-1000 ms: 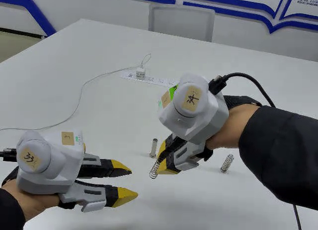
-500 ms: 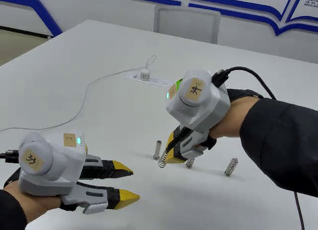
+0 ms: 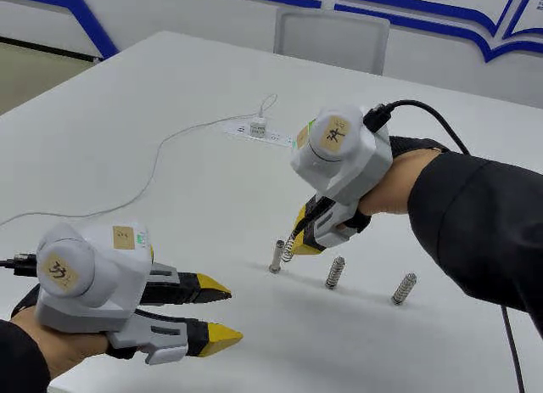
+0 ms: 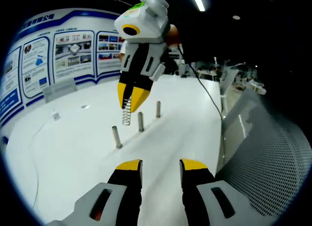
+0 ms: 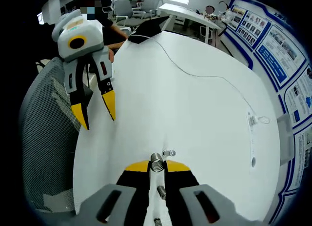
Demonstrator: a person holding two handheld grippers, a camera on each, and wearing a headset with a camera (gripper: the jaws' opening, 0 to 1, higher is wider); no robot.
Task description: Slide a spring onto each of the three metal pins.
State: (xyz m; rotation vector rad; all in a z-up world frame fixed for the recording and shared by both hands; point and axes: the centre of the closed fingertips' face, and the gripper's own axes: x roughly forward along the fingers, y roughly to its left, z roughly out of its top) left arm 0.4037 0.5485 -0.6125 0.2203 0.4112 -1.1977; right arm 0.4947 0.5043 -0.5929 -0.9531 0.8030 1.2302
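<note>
My right gripper (image 3: 300, 243) is shut on a small steel spring (image 3: 291, 247), which hangs tilted just right of the top of a bare metal pin (image 3: 277, 255). In the right gripper view the spring (image 5: 156, 162) sticks up between the yellow tips, with the bare pin's top (image 5: 169, 153) just beyond. Two further pins carry springs, one (image 3: 335, 272) in the middle and one (image 3: 405, 288) at the right. My left gripper (image 3: 224, 313) is open and holds nothing, low at the near left. The left gripper view shows the held spring (image 4: 126, 111) above the bare pin (image 4: 117, 137).
A white power strip (image 3: 259, 131) with a thin cable (image 3: 153, 160) lies further back on the white table (image 3: 127, 113). A grey chair (image 3: 331, 36) stands at the far edge. A mesh chair back (image 4: 273, 153) is close on my near side.
My right gripper has carried the spring up and over toward the bare pin's top. The left gripper has stayed put and open. The head camera has shifted a little.
</note>
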